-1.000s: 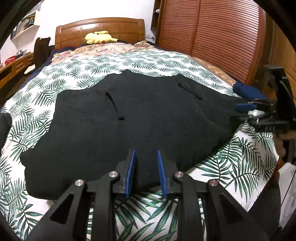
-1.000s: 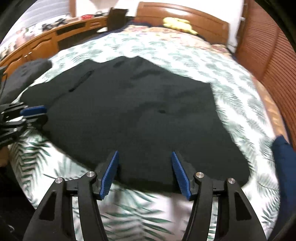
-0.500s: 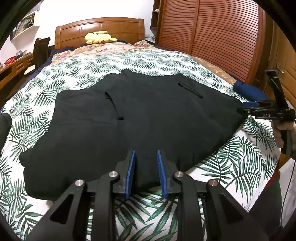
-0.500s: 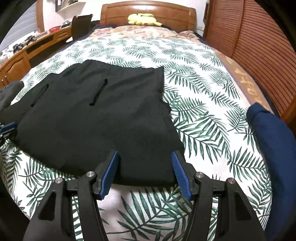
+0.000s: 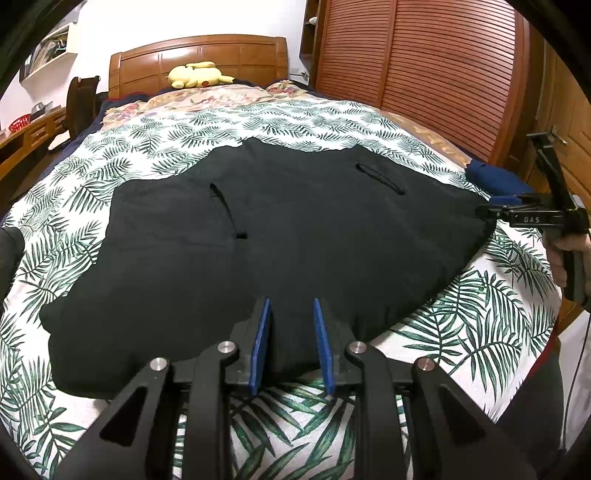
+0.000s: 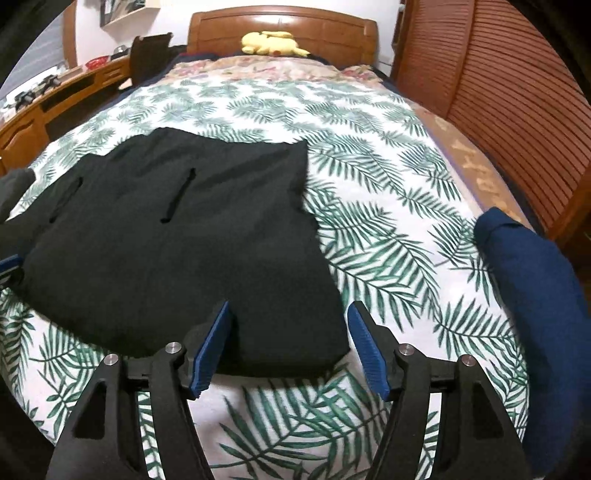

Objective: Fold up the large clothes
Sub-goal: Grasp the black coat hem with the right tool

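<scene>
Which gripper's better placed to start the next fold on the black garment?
Probably left gripper: narrow over the black garment's near hem. Right gripper is opening, pads clear of its corner.

Large black fabric garment (image 5: 280,236): solid black, no print. Quilted bedspread (image 6: 369,192): white with green palm-leaf pattern. Folded cloth bundle (image 6: 535,295) at bed edge: plain navy blue. Plush toy (image 5: 197,74): yellow. Wooden headboard (image 6: 321,33) and slatted wardrobe doors (image 5: 424,74): reddish-brown. Both grippers: black frames, blue ribbed pads (image 5: 263,343).
</scene>
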{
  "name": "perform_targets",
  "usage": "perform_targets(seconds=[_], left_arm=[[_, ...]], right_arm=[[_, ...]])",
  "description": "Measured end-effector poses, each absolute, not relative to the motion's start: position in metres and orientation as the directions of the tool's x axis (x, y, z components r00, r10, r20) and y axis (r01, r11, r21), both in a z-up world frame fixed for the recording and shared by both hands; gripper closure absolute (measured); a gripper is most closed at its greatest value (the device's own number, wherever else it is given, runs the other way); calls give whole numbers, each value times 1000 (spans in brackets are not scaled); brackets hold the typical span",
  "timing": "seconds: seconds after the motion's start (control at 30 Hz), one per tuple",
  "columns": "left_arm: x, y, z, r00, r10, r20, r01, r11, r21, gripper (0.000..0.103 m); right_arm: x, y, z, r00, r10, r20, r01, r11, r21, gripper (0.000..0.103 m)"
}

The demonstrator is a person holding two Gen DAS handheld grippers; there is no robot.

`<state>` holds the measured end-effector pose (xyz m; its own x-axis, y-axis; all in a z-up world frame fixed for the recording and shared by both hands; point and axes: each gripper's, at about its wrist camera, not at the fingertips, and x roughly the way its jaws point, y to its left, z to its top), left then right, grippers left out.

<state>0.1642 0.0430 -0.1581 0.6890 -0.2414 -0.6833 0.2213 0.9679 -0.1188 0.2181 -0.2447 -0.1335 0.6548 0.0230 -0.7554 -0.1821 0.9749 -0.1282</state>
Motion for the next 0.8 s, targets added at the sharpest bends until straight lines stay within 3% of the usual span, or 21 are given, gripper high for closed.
perform_targets(seconds=[0.23,0.5,0.6,0.67,0.8], left_arm=[[164,43,-158,689,-241,-683,222,968,-118,81],[164,43,-158,689,-241,-683,221,968,-118,81],[164,43,-158,689,-240,-683,221,968,-117,81],[164,43,-158,689,-242,-684,222,968,-119,81],[164,42,-158,689,-241,-683,222,968,-118,81]], right_arm=[[229,-267,-153,602,69,-795,-130,991,-12,27],[230,-276,-165,570,150,-808,-123,988,97,27],[228,-275,-167,564,179,-806,-145,983,116,32],[227,-273,-168,561,208,-801,-162,977,140,45],[225,-268,-169,539,250,-804,-188,967,174,58]])
